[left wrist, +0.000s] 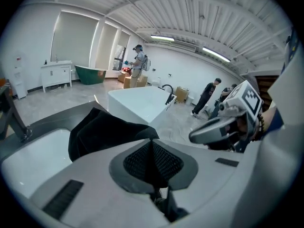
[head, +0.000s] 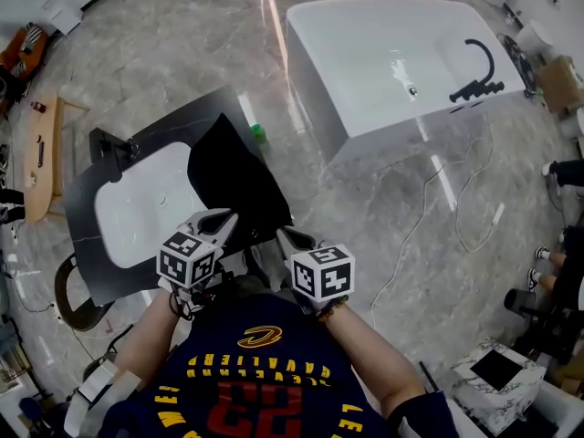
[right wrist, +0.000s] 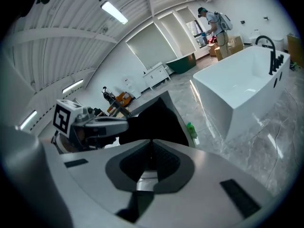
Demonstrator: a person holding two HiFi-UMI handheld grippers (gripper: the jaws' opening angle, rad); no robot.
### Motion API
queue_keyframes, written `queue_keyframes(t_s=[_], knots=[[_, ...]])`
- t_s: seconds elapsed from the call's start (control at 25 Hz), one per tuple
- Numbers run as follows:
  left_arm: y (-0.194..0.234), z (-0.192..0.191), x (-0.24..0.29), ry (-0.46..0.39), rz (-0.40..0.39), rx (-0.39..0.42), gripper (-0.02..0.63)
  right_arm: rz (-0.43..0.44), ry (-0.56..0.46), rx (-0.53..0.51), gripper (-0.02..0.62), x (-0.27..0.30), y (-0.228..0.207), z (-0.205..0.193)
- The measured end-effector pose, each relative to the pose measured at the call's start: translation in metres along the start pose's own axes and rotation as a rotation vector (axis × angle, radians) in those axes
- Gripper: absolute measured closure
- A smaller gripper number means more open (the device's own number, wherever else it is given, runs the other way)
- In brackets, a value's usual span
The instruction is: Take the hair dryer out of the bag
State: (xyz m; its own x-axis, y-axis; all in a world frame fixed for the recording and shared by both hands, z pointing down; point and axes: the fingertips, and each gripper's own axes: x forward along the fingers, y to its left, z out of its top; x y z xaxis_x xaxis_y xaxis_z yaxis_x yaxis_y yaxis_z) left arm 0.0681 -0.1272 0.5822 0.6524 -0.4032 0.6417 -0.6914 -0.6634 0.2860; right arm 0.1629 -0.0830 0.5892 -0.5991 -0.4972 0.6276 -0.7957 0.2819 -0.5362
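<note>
So the black fabric bag (head: 233, 176) sits on the dark stone countertop (head: 84, 235), just right of its sunken white sink basin (head: 146, 203). A small green plastic bottle (head: 258, 134) stands on the marble floor (head: 182, 53) between the counter and the white freestanding bathtub (head: 383, 53) back right.

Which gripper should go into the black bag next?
Probably the right gripper: it is shut on nothing near the bag, while the left gripper seems to pinch the bag's edge.

Marble floor (head: 383, 199), white bathtub (head: 383, 62) (freestanding)

The person's dark jersey (head: 265, 372) bears "CAVALIERS" in yellow and "23" in red.
</note>
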Motion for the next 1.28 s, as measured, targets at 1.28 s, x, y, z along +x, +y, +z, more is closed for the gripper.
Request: queue_keyframes(t_s=[1.28], knots=[[0.031,0.020,-0.005,-0.027,-0.030,-0.016,0.591,-0.145,0.310,-0.303,0.385,0.172,-0.003,-0.013]])
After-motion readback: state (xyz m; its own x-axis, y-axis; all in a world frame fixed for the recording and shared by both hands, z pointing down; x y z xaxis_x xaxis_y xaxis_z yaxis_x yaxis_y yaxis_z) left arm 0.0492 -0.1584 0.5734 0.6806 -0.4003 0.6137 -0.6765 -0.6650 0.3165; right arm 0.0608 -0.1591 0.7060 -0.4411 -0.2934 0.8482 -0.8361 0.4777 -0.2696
